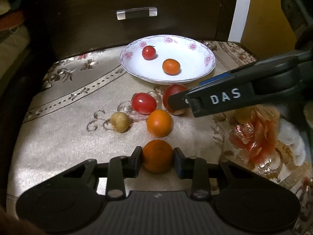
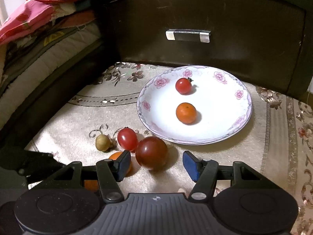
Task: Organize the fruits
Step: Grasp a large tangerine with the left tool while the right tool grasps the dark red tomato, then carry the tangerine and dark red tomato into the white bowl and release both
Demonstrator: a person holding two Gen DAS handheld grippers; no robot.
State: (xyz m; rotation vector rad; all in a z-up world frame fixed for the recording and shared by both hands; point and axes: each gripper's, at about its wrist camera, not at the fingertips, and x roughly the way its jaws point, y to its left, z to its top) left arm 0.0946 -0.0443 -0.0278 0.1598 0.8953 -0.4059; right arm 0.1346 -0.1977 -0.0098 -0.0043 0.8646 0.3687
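A white flowered plate (image 1: 197,72) (image 2: 221,125) holds a small red tomato (image 1: 148,52) (image 2: 183,85) and a small orange (image 1: 171,66) (image 2: 185,113). On the cloth in front of it lie a red tomato (image 1: 143,103) (image 2: 127,138), a dark red tomato (image 1: 172,96) (image 2: 151,152), an orange (image 1: 159,123) (image 2: 117,156) and a small brown fruit (image 1: 119,121) (image 2: 102,142). My left gripper (image 1: 157,157) is shut on another orange (image 1: 157,155). My right gripper (image 2: 156,165) is open, its fingers either side of the dark red tomato; it also shows in the left wrist view (image 1: 177,102).
A dark wooden drawer front with a metal handle (image 1: 137,13) (image 2: 188,35) stands behind the plate. Folded bedding (image 2: 39,39) is stacked at the left. A yellowish fruit (image 1: 242,115) lies partly hidden under the right gripper. The patterned cloth (image 1: 68,129) covers the surface.
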